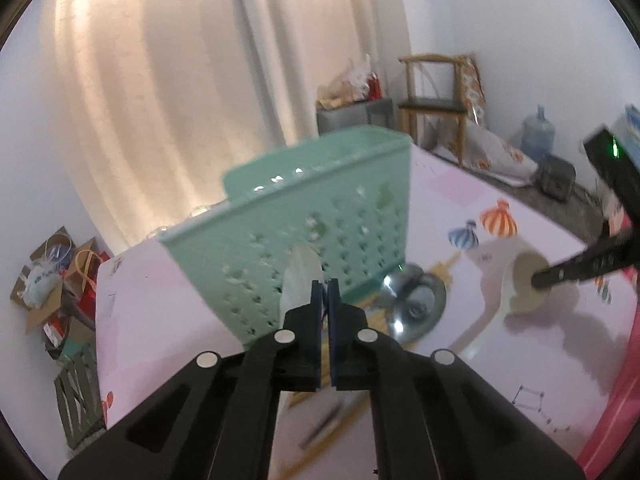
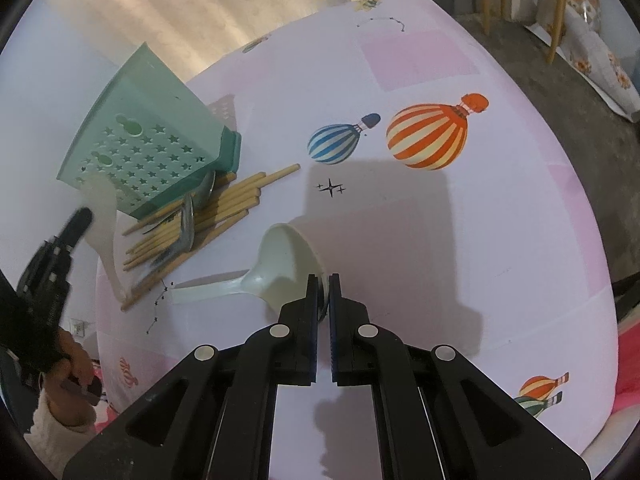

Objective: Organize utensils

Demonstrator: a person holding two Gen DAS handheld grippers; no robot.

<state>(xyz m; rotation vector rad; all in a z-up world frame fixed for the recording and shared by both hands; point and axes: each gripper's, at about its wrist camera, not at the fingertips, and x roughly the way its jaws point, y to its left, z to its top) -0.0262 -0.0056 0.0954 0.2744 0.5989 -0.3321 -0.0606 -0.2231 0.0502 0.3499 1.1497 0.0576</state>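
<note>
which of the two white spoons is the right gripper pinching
The big cream ladle, held at its bowl rim by the right gripper. The other, a translucent white spoon, is near the teal holder.

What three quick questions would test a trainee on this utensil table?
1. True or false: the light wooden chopsticks stand inside the mint-green star-perforated plastic basket.
2. The right hand-held gripper is shut on: A) a metal fork, B) the cream plastic ladle, C) a glass cup.
3. Is the left hand-held gripper open or shut?

Key
1. False: they lie on the balloon-print table by the basket.
2. B, at the rim of its bowl.
3. Shut, apparently on a blurred white plastic utensil.
</note>
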